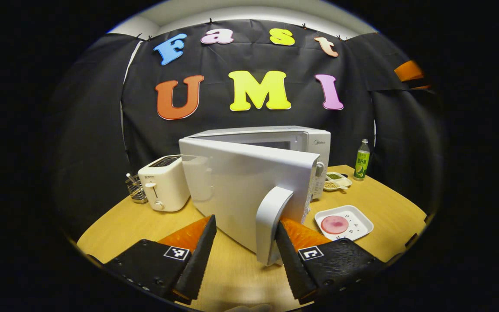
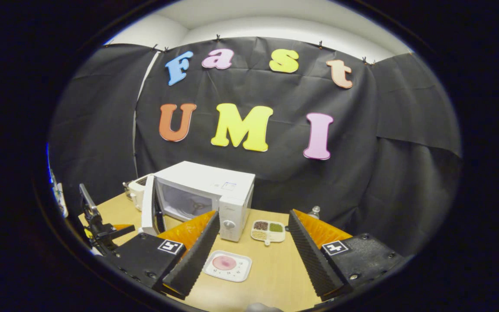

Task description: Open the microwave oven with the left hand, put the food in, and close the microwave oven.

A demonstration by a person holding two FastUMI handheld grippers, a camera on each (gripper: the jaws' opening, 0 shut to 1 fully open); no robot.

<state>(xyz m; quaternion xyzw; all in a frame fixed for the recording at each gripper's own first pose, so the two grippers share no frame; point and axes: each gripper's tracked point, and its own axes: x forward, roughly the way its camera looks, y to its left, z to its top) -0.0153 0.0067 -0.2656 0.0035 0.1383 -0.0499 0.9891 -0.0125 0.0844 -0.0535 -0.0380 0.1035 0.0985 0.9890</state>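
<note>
- One microwave (image 1: 275, 143) stands at the back of the table (image 1: 232, 268), with its door (image 1: 241, 182) swung partly out toward the left gripper view's camera; the step in hand looks to be pulling that door fully open.
- Door handle (image 1: 271, 225) sits just inside the left gripper's (image 1: 243, 242) right-hand finger; the jaws stand wide apart, so nothing is clamped. I judge the finger hooks behind the handle rather than pinches it.
- To do it well, pull along the door's arc about its hinge on the far side, not straight back, so the finger stays hooked and the oven is not dragged across the table.
- Swing wide enough to leave the cavity free; in the right gripper view the opening (image 2: 186, 203) shows with the door edge-on beside it.
- Toaster (image 1: 165, 182) stands close on the hinge side; the door could meet it, so ease off near the end.
- Food, a pink round (image 1: 335, 224) on a white plate (image 1: 360, 229), lies on the table in front of the oven, right of the door, clear of its sweep.
- Right gripper (image 2: 254, 247) hovers spread and empty above that plate, placed to take it next.
</note>
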